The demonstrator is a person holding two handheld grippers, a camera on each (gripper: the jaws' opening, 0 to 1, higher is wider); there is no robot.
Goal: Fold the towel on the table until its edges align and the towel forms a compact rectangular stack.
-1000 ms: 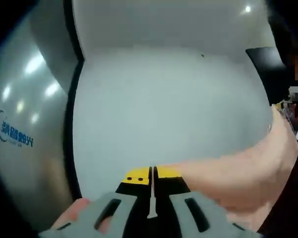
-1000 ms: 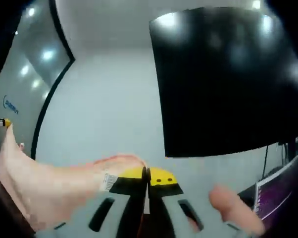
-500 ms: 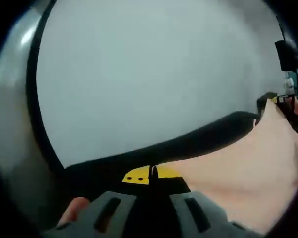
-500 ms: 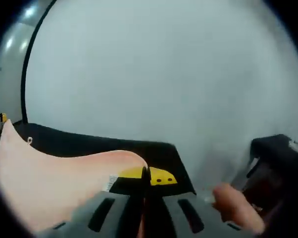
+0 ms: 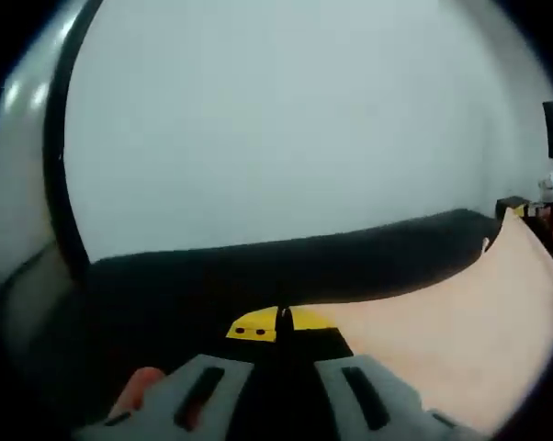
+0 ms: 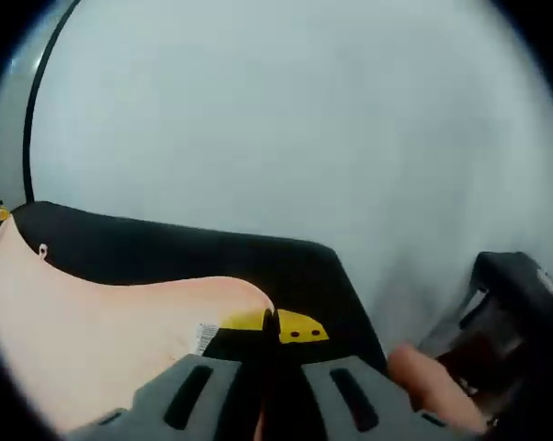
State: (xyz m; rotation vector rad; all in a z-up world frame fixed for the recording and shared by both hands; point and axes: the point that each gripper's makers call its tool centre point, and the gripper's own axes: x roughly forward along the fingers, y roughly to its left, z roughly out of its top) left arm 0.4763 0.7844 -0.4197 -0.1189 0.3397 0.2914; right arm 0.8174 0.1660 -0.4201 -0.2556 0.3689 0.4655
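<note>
Left gripper view: the left claw (image 5: 283,323) rises from 6 o'clock with its yellow-tipped jaws pressed together, clamped on the near edge of the towel (image 5: 460,322). A fingertip (image 5: 141,384) of the person's hand shows at 7 o'clock beside the grey jaw housing. The pale peach towel spreads from the jaw tips toward 3 o'clock, where its far corner rises near a second gripper (image 5: 534,207), too small to read. Beyond the towel lies the black worktop (image 5: 212,285), and behind it a plain pale wall (image 5: 276,119).

Right gripper view: the right claw (image 6: 275,326) rises from 6 o'clock, jaws closed on the towel (image 6: 93,322) edge just beside a small white label (image 6: 206,336). A fingertip (image 6: 428,381) shows at 4 o'clock. The towel stretches from the jaw tips toward 9 o'clock. The black worktop (image 6: 258,266) lies past it; dark equipment (image 6: 506,303) stands at 3 to 4 o'clock, details unclear. The pale wall (image 6: 286,119) lies farthest.
</note>
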